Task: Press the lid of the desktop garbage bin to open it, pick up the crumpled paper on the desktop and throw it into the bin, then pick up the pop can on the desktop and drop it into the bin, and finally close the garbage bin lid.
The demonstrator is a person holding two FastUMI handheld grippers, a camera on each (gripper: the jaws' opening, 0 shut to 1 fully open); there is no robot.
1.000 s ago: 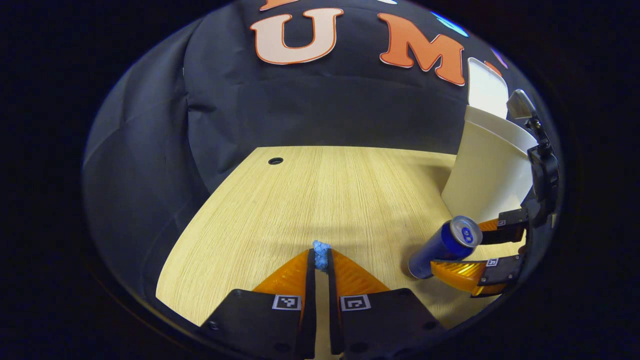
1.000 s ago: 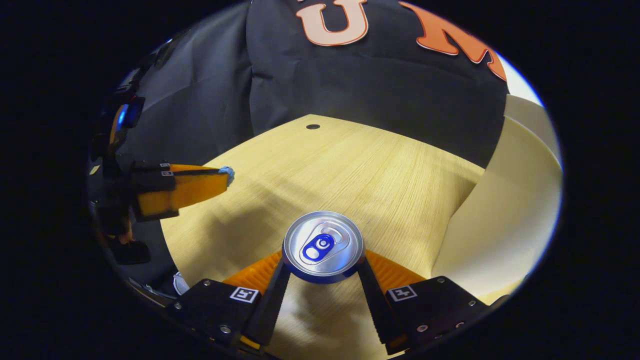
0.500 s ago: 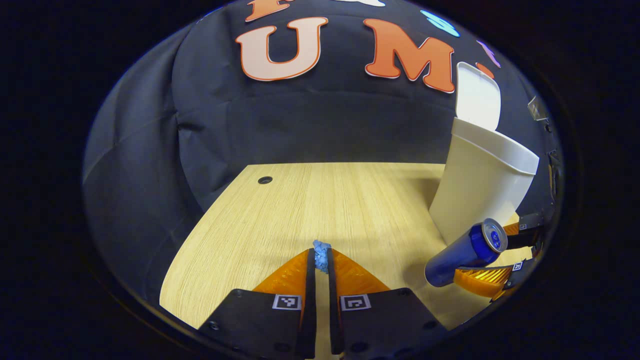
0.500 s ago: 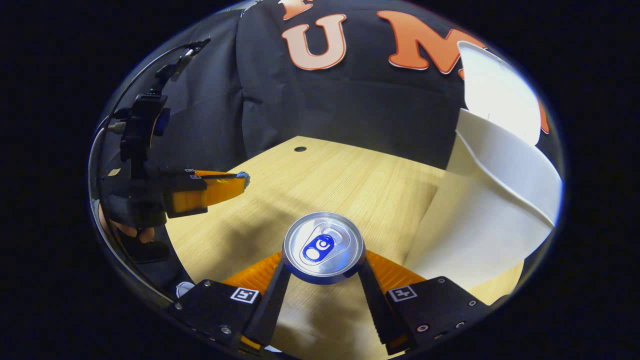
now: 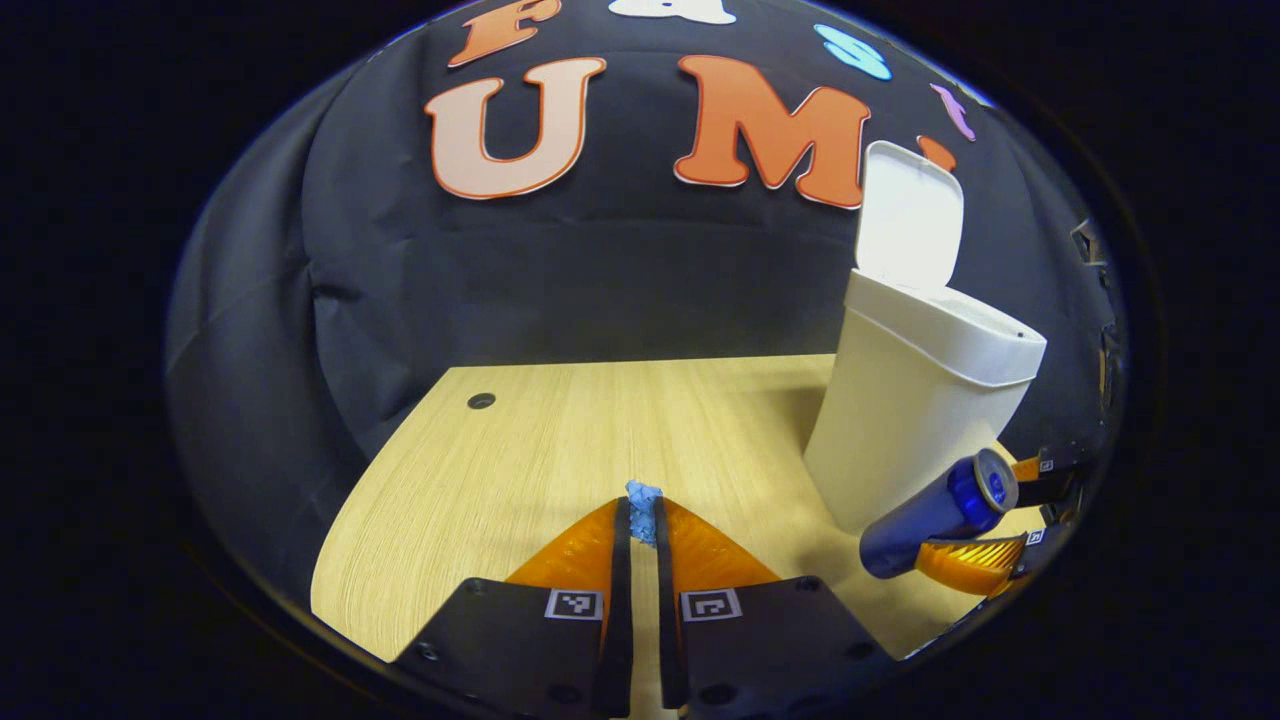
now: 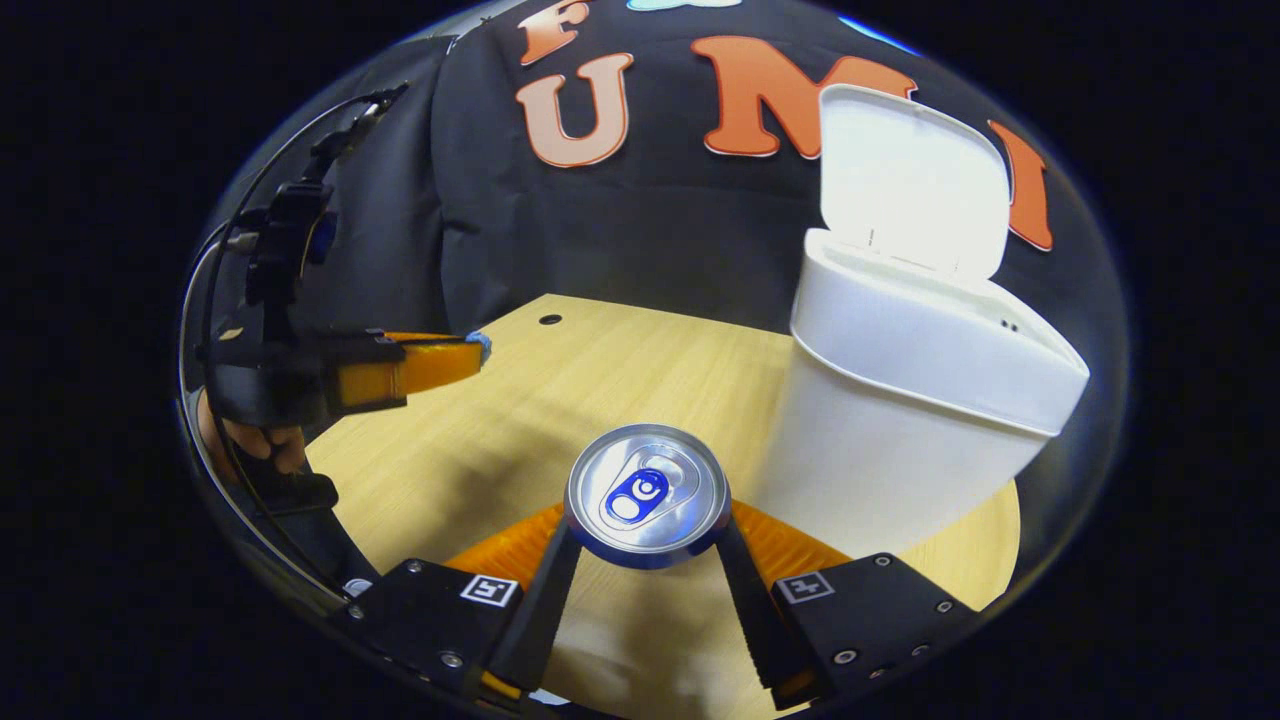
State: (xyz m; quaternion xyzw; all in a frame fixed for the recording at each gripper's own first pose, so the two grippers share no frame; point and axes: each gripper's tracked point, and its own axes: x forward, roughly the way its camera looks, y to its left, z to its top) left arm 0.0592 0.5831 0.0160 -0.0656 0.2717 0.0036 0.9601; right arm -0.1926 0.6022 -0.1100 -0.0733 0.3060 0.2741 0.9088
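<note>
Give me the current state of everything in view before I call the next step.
Bin lid: open, standing upright.
Garbage bin: upright on the desktop.
Crumpled paper: pinched at the tips of the left hand-held gripper, off the desktop.
Pop can: clamped in the right hand-held gripper, lifted and tilted, beside the bin.
Left hand-held gripper: shut on the paper.
Right hand-held gripper: shut on the can.

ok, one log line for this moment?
bin lid: open | left tongs: shut on crumpled paper | right tongs: shut on pop can | nothing dropped yet
</note>
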